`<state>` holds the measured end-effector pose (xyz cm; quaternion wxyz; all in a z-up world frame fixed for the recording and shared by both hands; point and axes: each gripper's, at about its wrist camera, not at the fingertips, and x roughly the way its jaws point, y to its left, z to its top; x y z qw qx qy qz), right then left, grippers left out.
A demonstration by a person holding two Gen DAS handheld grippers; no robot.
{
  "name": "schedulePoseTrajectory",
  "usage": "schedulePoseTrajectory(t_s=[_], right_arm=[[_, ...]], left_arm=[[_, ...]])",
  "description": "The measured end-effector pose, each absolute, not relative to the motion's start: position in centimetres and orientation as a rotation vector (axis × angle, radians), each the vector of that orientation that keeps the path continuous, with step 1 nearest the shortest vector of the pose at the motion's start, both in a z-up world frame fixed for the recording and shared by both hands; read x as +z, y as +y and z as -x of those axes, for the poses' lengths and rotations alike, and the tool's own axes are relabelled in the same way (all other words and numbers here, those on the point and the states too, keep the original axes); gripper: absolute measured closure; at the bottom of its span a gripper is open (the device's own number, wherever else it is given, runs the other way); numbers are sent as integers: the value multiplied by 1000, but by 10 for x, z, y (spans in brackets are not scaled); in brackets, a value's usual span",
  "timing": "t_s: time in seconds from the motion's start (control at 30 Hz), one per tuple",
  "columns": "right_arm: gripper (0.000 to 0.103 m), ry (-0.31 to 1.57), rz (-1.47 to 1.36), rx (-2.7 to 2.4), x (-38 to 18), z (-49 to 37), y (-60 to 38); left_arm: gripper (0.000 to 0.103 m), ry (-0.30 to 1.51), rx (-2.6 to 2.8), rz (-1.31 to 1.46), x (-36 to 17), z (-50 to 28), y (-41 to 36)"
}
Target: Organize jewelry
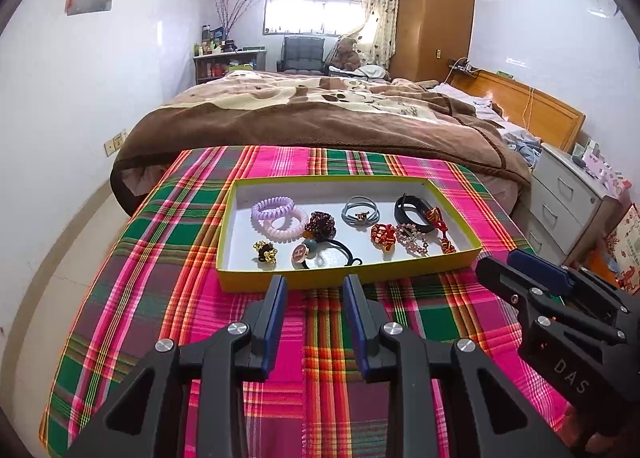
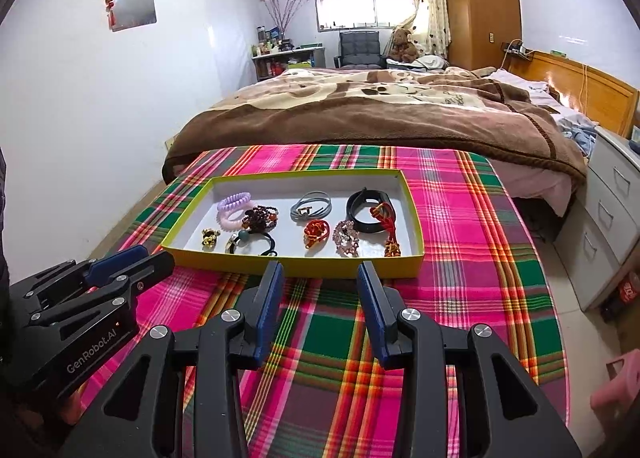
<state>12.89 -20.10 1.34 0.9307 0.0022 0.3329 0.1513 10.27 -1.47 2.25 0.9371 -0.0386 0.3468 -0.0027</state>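
A shallow yellow-rimmed tray [image 1: 256, 282] [image 2: 208, 256] with a white floor sits on a plaid cloth. It holds lilac coil hair ties [image 1: 273, 207] [image 2: 234, 200], a dark beaded bracelet [image 1: 320, 224], a grey cord bracelet [image 1: 360, 212] [image 2: 311, 205], a black strap [image 1: 410, 210] [image 2: 366, 214], red knot charms [image 1: 383, 236] [image 2: 316, 232], a pink bead piece [image 1: 414, 240] and a black hair tie [image 1: 340, 252]. My left gripper [image 1: 316, 286] is open and empty just before the tray's near wall. My right gripper [image 2: 320, 270] is open and empty there too.
The plaid cloth [image 1: 160, 298] covers a table. A bed with a brown blanket [image 1: 320, 114] lies behind it. A white drawer unit [image 1: 568, 210] stands at the right. The other gripper shows at each view's edge, in the left wrist view [image 1: 560, 306] and the right wrist view [image 2: 80, 298].
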Motion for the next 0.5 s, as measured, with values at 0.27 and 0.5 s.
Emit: schedulePoseTrajectory(t_s=[0.27,0.5], right_arm=[[64,683,-4,315,14,-125,-199],[64,683,-5,315,13,-125,-198]], left_arm=[[74,707,-5,69,20,-99,-18],[74,704,-1,66,22,-98,-18]])
